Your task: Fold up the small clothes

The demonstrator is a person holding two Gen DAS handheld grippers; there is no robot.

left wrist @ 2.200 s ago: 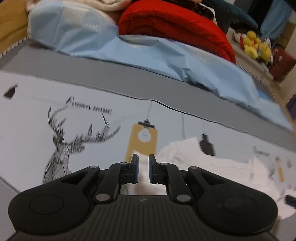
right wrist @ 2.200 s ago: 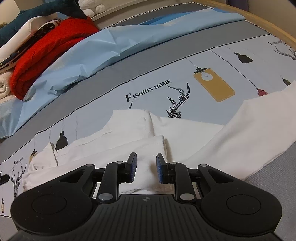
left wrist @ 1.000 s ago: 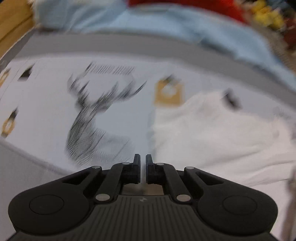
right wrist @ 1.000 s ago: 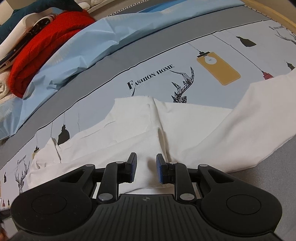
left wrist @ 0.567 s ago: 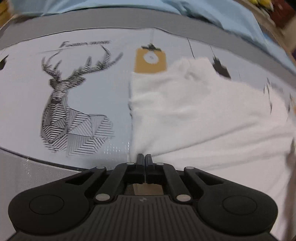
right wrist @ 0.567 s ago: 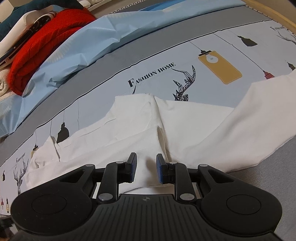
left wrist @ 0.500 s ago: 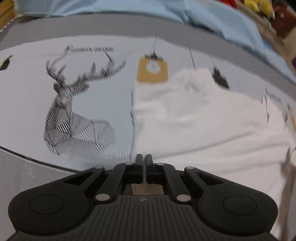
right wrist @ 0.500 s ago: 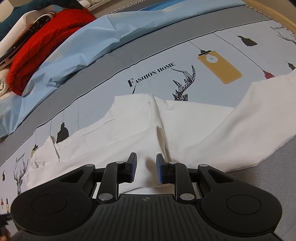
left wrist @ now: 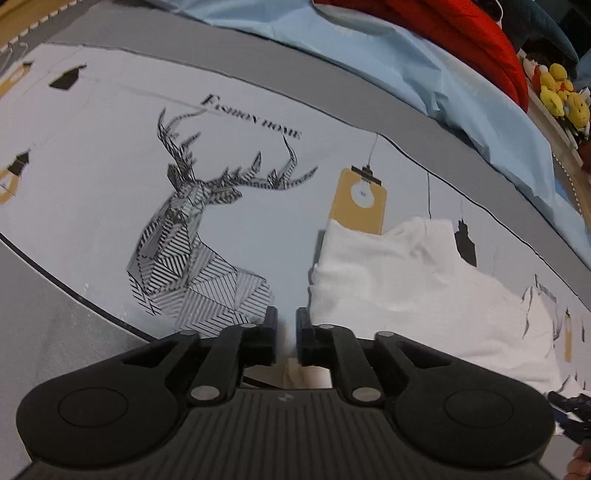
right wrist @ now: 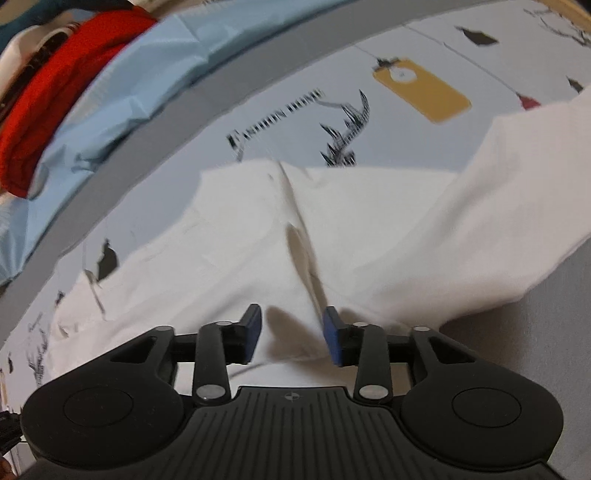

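My left gripper [left wrist: 285,334] has its jaws a narrow gap apart; they have just been opening, and nothing is between them, only the printed bed sheet [left wrist: 92,192] showing through the slot. Just to the right of its tips lies the near left corner of the white garment [left wrist: 399,291], close beside the right finger but, as far as I can tell, not touching it. Ahead and to the left of the tips is the striped deer print [left wrist: 195,254], and further ahead a mustard lamp tag [left wrist: 360,201] at the garment's far edge.

My right gripper [right wrist: 291,338] stands with jaws clearly apart, also just having widened. The white garment [right wrist: 295,236] lies spread under and between the blue pads [right wrist: 253,334], a fold ridge running away from the gap, but the pads do not press on it. This view is blurred.

Beyond the garment in both views comes a grey band of the sheet, then a rumpled light blue cloth [left wrist: 424,62], then a red blanket [left wrist: 454,29]. Far right of my left gripper sit yellow plush toys [left wrist: 563,92].
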